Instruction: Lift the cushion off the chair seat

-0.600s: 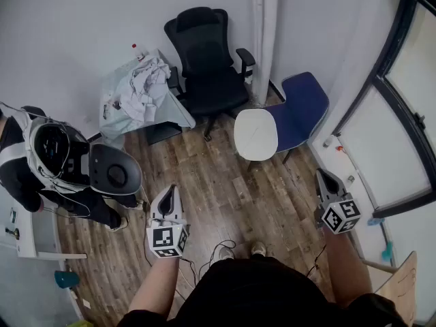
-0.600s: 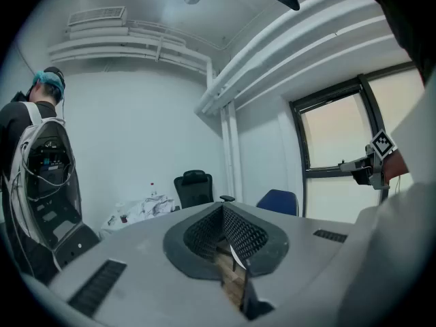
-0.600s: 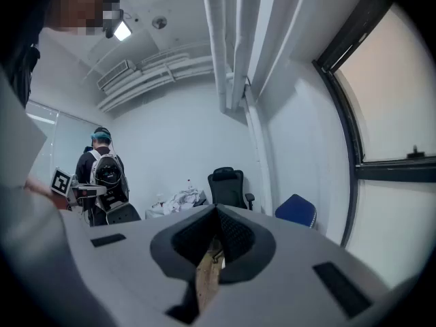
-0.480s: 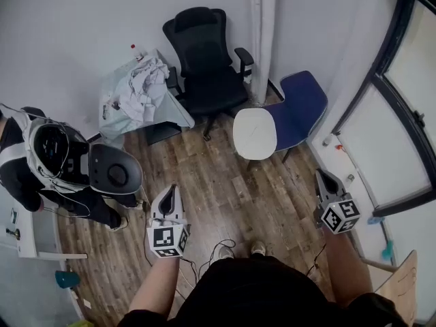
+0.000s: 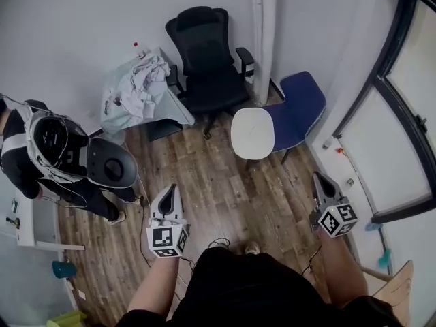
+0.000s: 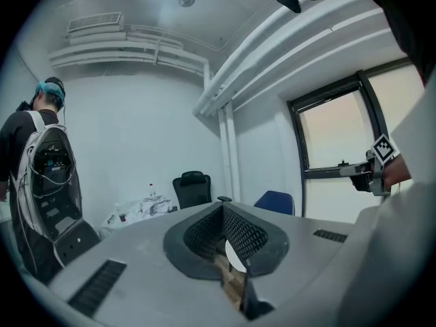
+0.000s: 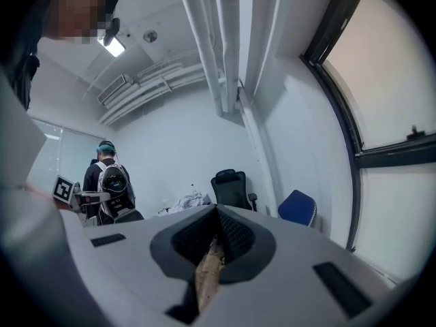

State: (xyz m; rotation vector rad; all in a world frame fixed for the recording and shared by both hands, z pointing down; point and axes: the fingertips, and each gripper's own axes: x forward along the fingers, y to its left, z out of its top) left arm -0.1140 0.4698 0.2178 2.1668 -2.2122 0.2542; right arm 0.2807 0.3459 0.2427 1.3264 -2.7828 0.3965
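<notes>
Bystander (image 5: 48,152) shifted; cushion (image 5: 252,133) rests on blue chair (image 5: 301,104)

Office chair: black office chair (image 5: 208,60) with armrests, against the back wall.
Table: pale table (image 5: 174,111) just left of the office chair.
Cloth: crumpled white cloth (image 5: 139,84) heaped on the table.
Bottle: small red-capped item (image 5: 135,45) at the table's far edge, possibly a bottle.
Person: standing person (image 5: 27,162) at left, wearing a cabled backpack.
Floor: wood-plank floor (image 5: 225,189).
Pipe: white pipe (image 5: 262,33) on the wall.

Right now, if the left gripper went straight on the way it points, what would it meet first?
Probably the cushion on the blue chair; the way there looks free, though depth is unclear.
</notes>
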